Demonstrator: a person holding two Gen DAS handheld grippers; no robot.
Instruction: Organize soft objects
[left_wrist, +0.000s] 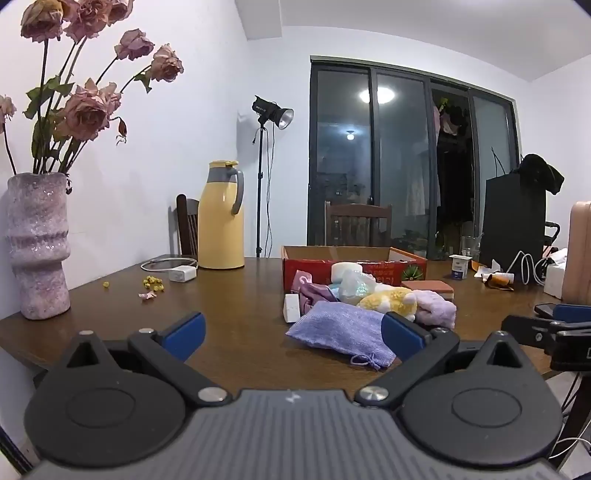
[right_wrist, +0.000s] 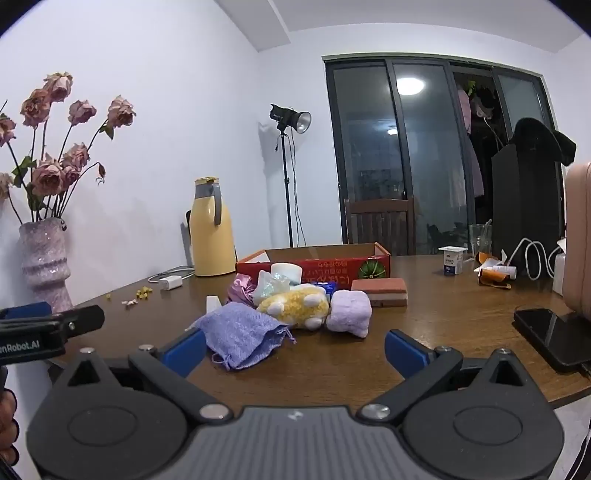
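Note:
A pile of soft things lies mid-table in front of a red cardboard box (left_wrist: 354, 264) (right_wrist: 314, 264). A purple drawstring pouch (left_wrist: 340, 334) (right_wrist: 240, 332) is nearest me. Behind it are a yellow plush toy (left_wrist: 388, 299) (right_wrist: 295, 306), a lilac folded towel (left_wrist: 436, 308) (right_wrist: 349, 312), a pink cloth (left_wrist: 314, 291) and a layered sponge block (left_wrist: 428, 286) (right_wrist: 380, 291). My left gripper (left_wrist: 293, 336) is open, level with the pouch's near edge and holding nothing. My right gripper (right_wrist: 295, 350) is open too, just short of the pile, with nothing between its blue pads.
A lilac vase of dried roses (left_wrist: 37, 243) stands at the table's left edge, with a yellow thermos jug (left_wrist: 221, 218) and a white charger (left_wrist: 183, 274) behind. A phone (right_wrist: 550, 332), yoghurt cup (right_wrist: 452, 260), glass and cables sit at the right. Chairs stand behind the table.

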